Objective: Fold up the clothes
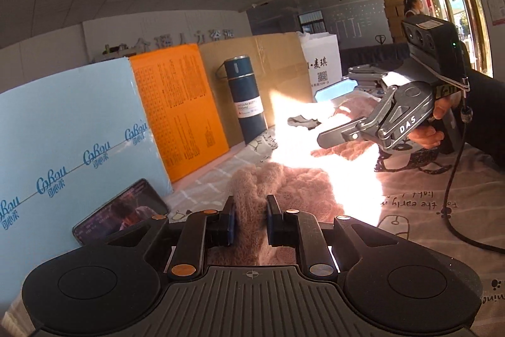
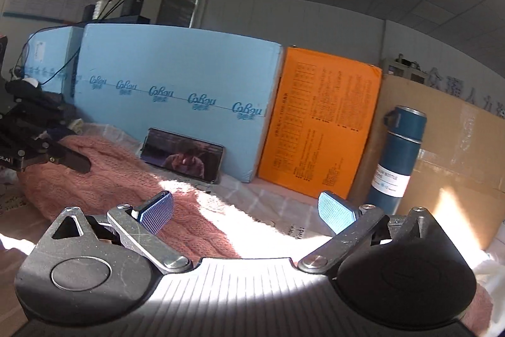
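Blue "Cabau"-printed board [image 2: 176, 84]

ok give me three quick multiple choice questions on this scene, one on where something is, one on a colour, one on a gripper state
1. Where is the phone?
A. leaning on the light blue board
B. flat on the pink sweater
C. in the right gripper

2. What colour is the vacuum bottle?
A. orange
B. dark blue
C. white

3. What is the left gripper doing?
A. open, empty
B. shut on the bottle
C. shut on the sweater

Answers: 1 A, the phone stands propped against the board. 2 B, its body is dark blue. 3 C, pink knit is pinched between its fingers.
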Demonstrator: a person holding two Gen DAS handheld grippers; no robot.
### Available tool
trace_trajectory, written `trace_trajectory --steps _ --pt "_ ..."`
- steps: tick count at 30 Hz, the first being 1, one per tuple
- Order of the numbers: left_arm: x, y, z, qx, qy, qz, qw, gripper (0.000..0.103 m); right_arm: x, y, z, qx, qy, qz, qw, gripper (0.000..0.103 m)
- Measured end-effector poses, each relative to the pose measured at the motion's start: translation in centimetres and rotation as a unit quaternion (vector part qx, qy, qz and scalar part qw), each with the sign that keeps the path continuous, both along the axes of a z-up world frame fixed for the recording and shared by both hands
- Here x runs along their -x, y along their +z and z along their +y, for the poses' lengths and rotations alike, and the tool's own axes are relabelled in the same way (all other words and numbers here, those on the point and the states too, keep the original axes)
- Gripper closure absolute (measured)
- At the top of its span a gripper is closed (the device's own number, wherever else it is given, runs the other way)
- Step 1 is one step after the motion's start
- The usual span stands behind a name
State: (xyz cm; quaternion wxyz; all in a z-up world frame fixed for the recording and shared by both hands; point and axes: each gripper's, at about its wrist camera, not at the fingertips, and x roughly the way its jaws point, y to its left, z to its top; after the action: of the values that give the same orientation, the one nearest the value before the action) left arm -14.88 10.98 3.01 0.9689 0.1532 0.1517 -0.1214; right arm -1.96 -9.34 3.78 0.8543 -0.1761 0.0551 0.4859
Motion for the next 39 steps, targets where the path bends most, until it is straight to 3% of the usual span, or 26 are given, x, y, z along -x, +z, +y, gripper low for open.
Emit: trace_trajectory --steps 5,7,8,10,12,14,18,26,34,36,39 --pt "1.8 -0.2 -1.7 -0.015 -0.026 -0.009 0.9995 0.087 1.5 0.2 4.2 0.105 0.094 -0.046 0.989 0.006" --pt "2.4 -0.4 -2.2 -0.029 -0.029 -0.015 0.9991 0.087 2.1 -0.1 5.4 0.125 0.115 -0.050 0.984 0.008" --pt "2.7 -0.4 -2.5 -0.032 -0.031 -0.016 0.9989 0.087 2.3 -0.1 5.7 0.129 0.125 -0.044 0.983 0.016" --pt "3.2 -0.5 -2.6 -0.034 -0.035 -0.018 0.9987 0.087 2.7 -0.2 6.0 0.137 0.144 -0.031 0.980 0.041" --pt "3.5 -0.5 -2.6 -0.030 -0.038 -0.020 0.9986 0.087 3.1 -0.3 5.8 0.139 0.149 -0.009 0.979 0.075" --pt "3.9 -0.6 -2.5 -0.027 -0.040 -0.021 0.9986 0.087 3.8 -0.3 4.9 0.134 0.135 0.002 0.982 0.086" --pt "4.6 -0.4 -2.2 -0.019 -0.050 -0.028 0.9982 0.087 6.3 -0.1 1.8 0.106 0.105 0.005 0.989 0.093" --pt "7.4 -0.5 -2.3 -0.020 -0.130 -0.019 0.9911 0.087 11.7 -0.1 -3.3 0.051 0.082 0.038 0.995 0.095" --pt "8.0 -3.2 -3.3 -0.044 -0.149 0.083 0.9844 0.082 13.0 -2.9 -4.9 0.040 0.057 0.128 0.989 0.092" --pt "8.2 -3.3 -3.2 -0.039 -0.149 0.095 0.9836 0.080 12.9 -3.0 -5.9 0.022 0.037 0.130 0.991 0.066" --pt "9.1 -2.7 -2.3 -0.002 -0.152 0.090 0.9843 0.057 11.2 -2.4 -8.5 -0.031 -0.015 0.143 0.989 0.041"
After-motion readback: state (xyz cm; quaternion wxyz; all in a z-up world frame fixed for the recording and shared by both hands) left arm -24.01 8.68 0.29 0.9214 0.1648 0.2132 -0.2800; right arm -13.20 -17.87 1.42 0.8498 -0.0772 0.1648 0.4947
